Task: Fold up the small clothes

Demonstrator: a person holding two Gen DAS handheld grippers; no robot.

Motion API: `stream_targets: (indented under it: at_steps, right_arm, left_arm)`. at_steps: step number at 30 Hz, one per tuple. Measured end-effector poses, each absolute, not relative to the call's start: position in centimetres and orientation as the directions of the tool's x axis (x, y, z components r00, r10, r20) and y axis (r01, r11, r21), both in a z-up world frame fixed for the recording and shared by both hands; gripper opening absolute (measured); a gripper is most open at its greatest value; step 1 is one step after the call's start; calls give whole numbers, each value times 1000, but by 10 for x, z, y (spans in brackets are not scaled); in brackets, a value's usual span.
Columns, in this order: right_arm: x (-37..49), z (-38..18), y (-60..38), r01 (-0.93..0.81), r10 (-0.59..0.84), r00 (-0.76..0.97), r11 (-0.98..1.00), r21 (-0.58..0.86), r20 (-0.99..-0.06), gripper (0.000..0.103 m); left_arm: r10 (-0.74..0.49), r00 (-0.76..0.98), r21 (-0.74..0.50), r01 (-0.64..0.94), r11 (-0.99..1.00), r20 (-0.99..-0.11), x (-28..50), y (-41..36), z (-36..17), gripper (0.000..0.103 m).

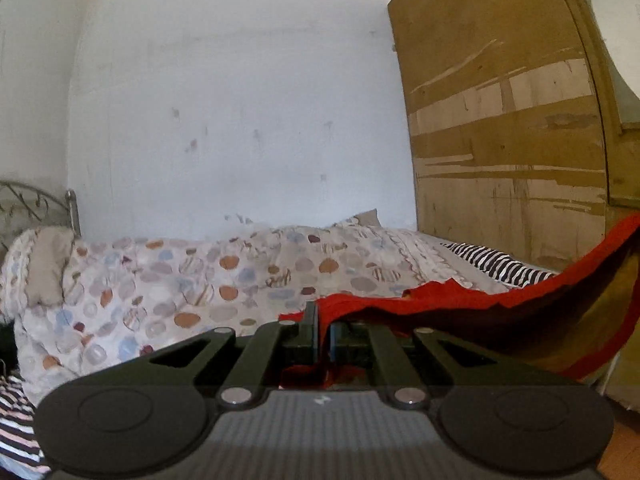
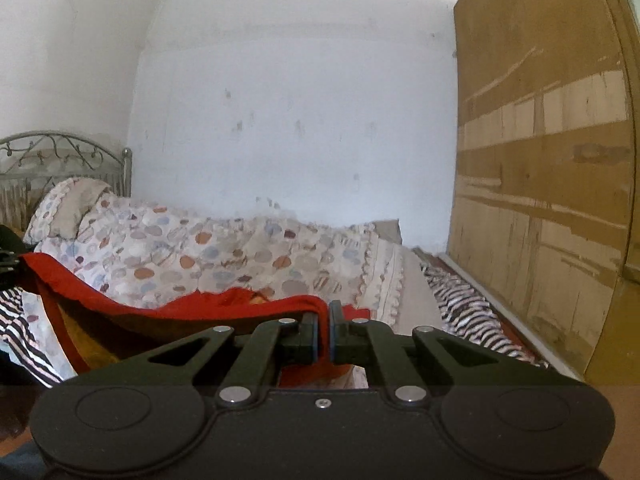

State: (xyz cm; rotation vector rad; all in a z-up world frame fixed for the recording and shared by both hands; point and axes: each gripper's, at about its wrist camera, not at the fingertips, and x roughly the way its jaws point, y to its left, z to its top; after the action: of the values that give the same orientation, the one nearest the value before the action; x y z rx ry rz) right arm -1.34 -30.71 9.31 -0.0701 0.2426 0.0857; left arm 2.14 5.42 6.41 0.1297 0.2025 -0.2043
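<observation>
A red garment (image 1: 500,312) hangs in the air above the bed, stretched between both grippers. My left gripper (image 1: 323,324) is shut on one edge of it, and the cloth sweeps away to the right and upward. In the right wrist view the same red garment (image 2: 168,312) sags leftward from my right gripper (image 2: 325,320), which is shut on its other edge. The left gripper (image 2: 6,264) shows as a dark shape at the far left edge there, holding the cloth's far end. The garment's lower part droops below the fingers, partly hidden by the gripper bodies.
A bed carries a rumpled spotted quilt (image 1: 180,280) and a black-and-white striped cloth (image 1: 500,264). Another striped piece (image 2: 24,320) lies at the left. A metal headboard (image 2: 60,156) stands at the far left. A worn brown wardrobe (image 2: 540,160) rises on the right beside the white wall.
</observation>
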Motion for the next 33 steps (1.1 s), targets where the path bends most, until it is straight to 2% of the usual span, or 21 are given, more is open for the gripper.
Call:
stream_targets:
  at_steps: [9, 15, 19, 24, 33]
  right_arm:
    - [16, 95, -321, -119, 111, 949, 993, -8, -295, 4]
    - [56, 106, -342, -148, 172, 937, 984, 102, -303, 4]
    - [115, 120, -359, -189, 222, 922, 973, 133, -317, 4]
    - [210, 125, -369, -216, 228, 908, 974, 74, -351, 4]
    - [379, 83, -372, -209, 214, 864, 976, 61, -455, 4]
  left_arm:
    - [-217, 950, 100, 244, 964, -225, 60, 55, 78, 4]
    - [-252, 940, 113, 283, 953, -228, 105, 48, 94, 4]
    - [-264, 933, 126, 301, 945, -243, 154, 43, 105, 4]
    - [-251, 928, 193, 309, 931, -276, 230, 30, 106, 4]
    - [-203, 898, 217, 304, 928, -391, 383, 12, 65, 4]
